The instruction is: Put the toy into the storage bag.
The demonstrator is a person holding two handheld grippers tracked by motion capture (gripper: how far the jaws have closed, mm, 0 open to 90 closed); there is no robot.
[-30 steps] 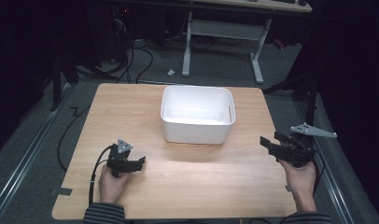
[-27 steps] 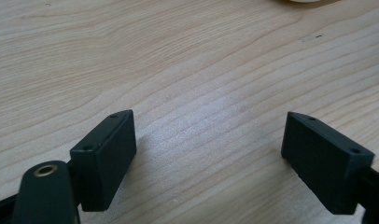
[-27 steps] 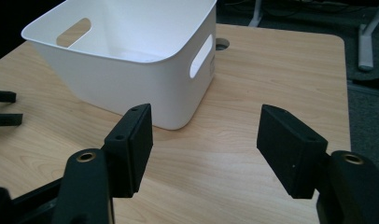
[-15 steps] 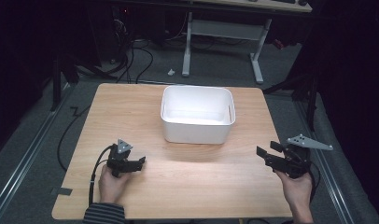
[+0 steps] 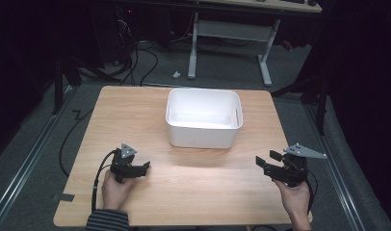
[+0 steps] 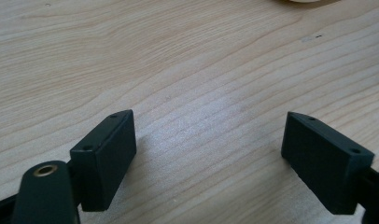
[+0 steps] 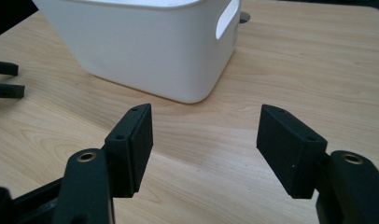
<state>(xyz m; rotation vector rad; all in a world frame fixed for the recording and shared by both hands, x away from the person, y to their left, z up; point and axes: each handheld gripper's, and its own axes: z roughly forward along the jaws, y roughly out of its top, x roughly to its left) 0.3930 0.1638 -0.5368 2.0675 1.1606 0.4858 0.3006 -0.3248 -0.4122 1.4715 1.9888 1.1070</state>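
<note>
White bin (image 5: 203, 118): long axis 9-to-3 on table (image 5: 136, 110). Left hand-held gripper (image 5: 141, 168) and right hand-held gripper (image 5: 265, 162) both released; right has shifted toward 6.

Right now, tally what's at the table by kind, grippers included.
White plastic bin: 1
Black two-jaw grippers: 2, the left gripper and the right gripper, both open
Light wooden table: 1
Total: 4
</note>
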